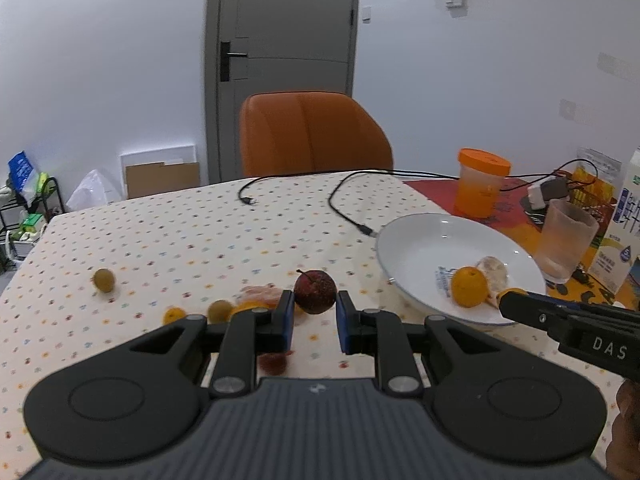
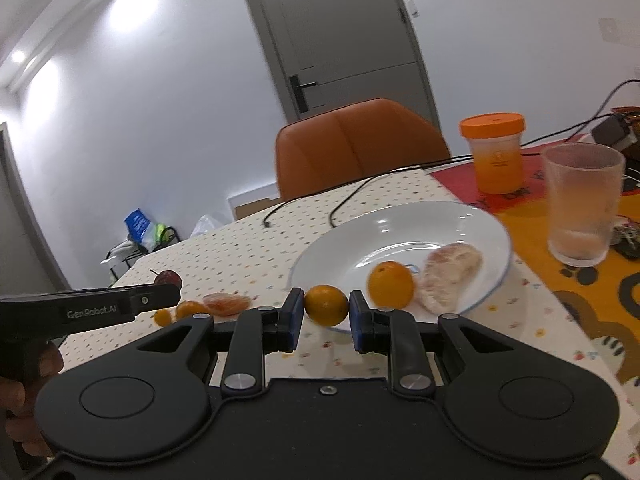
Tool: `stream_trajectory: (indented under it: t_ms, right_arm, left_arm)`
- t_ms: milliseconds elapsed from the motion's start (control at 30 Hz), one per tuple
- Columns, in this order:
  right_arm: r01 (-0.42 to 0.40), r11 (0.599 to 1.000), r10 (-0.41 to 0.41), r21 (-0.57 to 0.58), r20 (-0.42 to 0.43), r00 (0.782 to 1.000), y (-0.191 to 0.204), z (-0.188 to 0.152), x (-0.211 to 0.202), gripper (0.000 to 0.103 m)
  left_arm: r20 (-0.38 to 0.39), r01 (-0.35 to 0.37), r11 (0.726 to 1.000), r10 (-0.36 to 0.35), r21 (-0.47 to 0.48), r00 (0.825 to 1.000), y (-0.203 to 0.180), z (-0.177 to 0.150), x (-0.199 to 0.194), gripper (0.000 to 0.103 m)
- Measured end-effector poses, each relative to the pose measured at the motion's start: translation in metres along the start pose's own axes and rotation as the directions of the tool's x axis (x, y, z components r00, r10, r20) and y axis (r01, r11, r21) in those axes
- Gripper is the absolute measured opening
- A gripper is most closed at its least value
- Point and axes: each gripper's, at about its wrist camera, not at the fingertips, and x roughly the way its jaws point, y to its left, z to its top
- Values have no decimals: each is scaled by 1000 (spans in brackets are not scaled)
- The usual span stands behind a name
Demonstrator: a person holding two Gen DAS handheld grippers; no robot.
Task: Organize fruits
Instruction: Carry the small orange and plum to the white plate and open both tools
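Observation:
My left gripper (image 1: 316,316) is shut on a dark red stemmed fruit (image 1: 315,292), pinched at the very fingertips just above the dotted tablecloth. My right gripper (image 2: 326,312) is shut on a small orange (image 2: 326,305) over the near rim of the white plate (image 2: 400,220). In the plate lie another orange (image 2: 391,285) and a peeled pale segment (image 2: 452,276). On the cloth to the left lie two green-yellow fruits (image 1: 105,280) (image 1: 220,310), a tiny orange (image 1: 174,315) and a peeled tangerine (image 1: 260,294). The right gripper (image 1: 508,296) shows in the left wrist view at the plate's (image 1: 400,232) edge.
An orange-lidded jar (image 2: 494,152), a frosted cup (image 2: 582,208) and a milk carton (image 1: 624,224) stand right of the plate on a red-orange mat. Two black cables (image 1: 348,208) trail across the cloth. An orange chair (image 1: 312,136) stands at the table's far side. A hand (image 2: 24,384) holds the left gripper.

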Motion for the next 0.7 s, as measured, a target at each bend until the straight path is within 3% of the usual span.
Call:
stream_trajectory:
  t_ms: [567, 633, 700]
  right_arm:
    - [47, 997, -47, 58, 6, 999, -40, 2, 13, 24]
    - [32, 998, -32, 60, 9, 999, -41, 3, 16, 31]
    - [30, 998, -31, 59, 17, 999, -43, 3, 16, 46]
  left_arm:
    - [-28, 68, 997, -67, 47, 997, -45, 7, 37, 20]
    - [-33, 72, 996, -70, 51, 997, -49, 8, 42, 20]
    - [-34, 76, 995, -75, 57, 997, -53, 11, 46, 20]
